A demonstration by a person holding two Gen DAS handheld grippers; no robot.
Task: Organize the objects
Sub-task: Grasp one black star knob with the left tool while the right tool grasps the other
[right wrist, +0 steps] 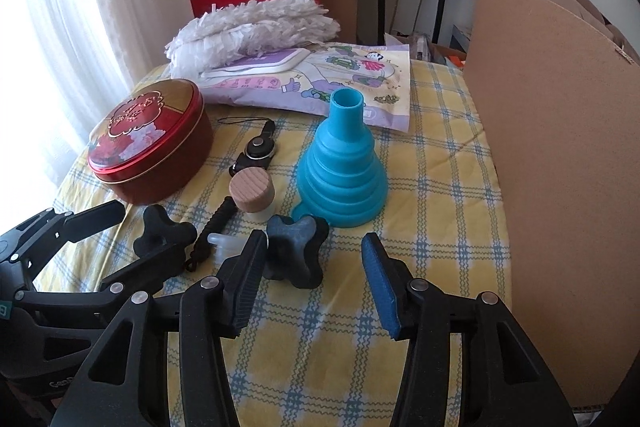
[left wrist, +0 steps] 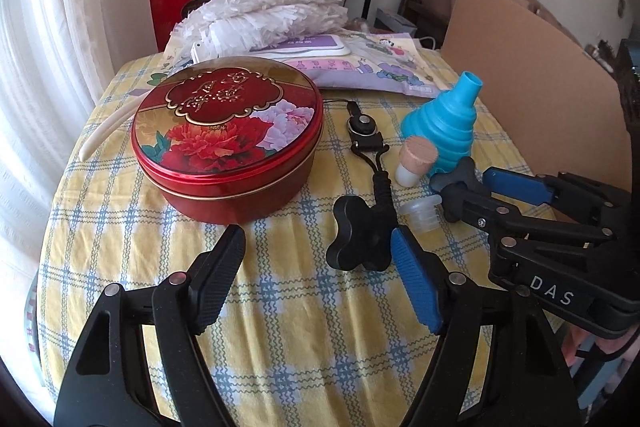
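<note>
Your left gripper [left wrist: 320,271] has its fingers spread, empty, over the bench [left wrist: 280,307]. A black knob [left wrist: 358,239] touches its blue finger and hides the cord's [left wrist: 380,183] end. Your right gripper [right wrist: 316,287] is also spread and empty; its black finger covers part of the clear stopper [right wrist: 222,243]. Beyond your fingers, the red tin [left wrist: 228,143] is lidded, contents unseen.

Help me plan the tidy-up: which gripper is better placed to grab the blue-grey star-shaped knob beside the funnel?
Right, probably. The right gripper is open with the blue-grey knob just ahead of its fingertips, by the blue funnel. The left gripper sits nearer the black knob.
</note>
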